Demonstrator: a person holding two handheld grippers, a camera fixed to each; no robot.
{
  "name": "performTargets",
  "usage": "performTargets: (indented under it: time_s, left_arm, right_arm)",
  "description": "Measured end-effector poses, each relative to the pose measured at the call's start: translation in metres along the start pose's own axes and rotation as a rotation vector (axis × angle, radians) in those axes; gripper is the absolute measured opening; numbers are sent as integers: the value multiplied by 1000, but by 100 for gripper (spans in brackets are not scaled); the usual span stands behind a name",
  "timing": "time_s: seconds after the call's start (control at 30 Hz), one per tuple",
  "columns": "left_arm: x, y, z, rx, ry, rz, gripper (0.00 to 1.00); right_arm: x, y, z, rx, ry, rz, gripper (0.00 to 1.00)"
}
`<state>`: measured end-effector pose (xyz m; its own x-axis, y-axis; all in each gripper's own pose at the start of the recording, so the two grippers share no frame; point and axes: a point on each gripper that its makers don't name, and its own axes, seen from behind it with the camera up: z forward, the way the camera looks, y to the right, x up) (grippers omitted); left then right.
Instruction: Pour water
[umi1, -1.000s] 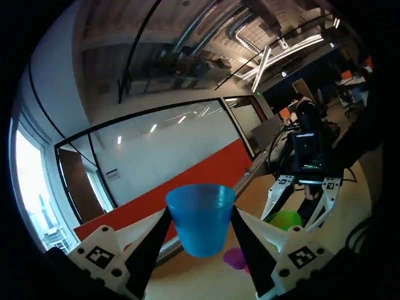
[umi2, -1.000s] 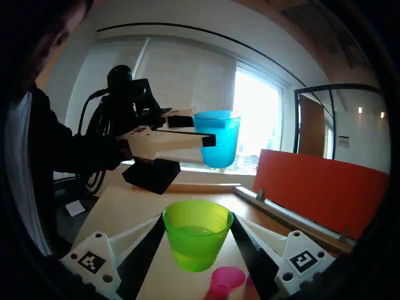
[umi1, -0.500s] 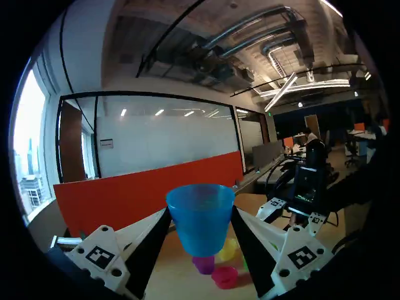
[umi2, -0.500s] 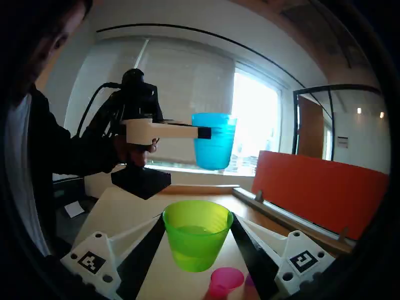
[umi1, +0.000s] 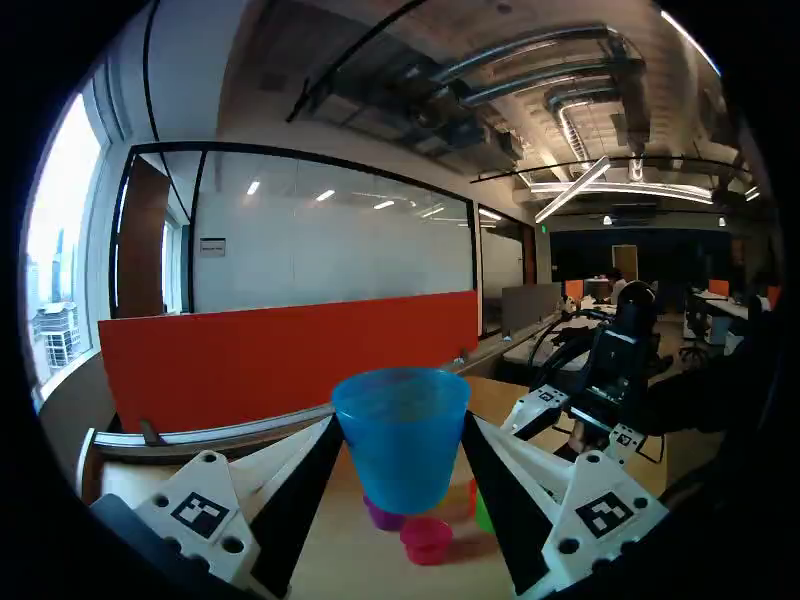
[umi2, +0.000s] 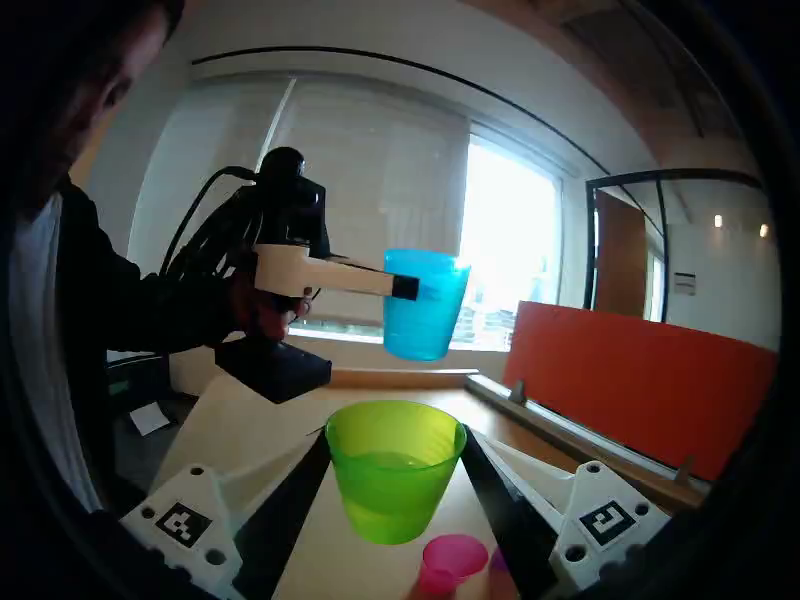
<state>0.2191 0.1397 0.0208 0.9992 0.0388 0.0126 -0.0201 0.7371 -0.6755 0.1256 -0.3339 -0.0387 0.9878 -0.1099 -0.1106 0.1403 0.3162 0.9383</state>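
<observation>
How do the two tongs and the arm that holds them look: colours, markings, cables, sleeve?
Both the left tongs and right tongs have white bodies, black inner finger pads and square black-and-white markers. Black cables run from the left one; the sleeve is dark.

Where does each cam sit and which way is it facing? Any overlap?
Left gripper view: rides the left hand-held gripper, looking along its fingers past the blue cup toward the orange partition; the person's dark sleeve shows at right.
Right gripper view: rides the right hand-held gripper, facing the window over the green cup; the person's hand holds the left one.
Shared: blue cup, orange partition, pink cup.
</observation>
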Motion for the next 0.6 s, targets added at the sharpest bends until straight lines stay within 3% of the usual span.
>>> performTargets:
  time_s: [0.2,0.6]
  left_arm:
    - [-25,-7,0,4,-85,3,84]
    - [-63,-18,-7,1,-185,4,84]
  right_arm:
    - [-2,-1,-1,6,-20,15,93]
    - [-9,-4,-7,41,-73,60,93]
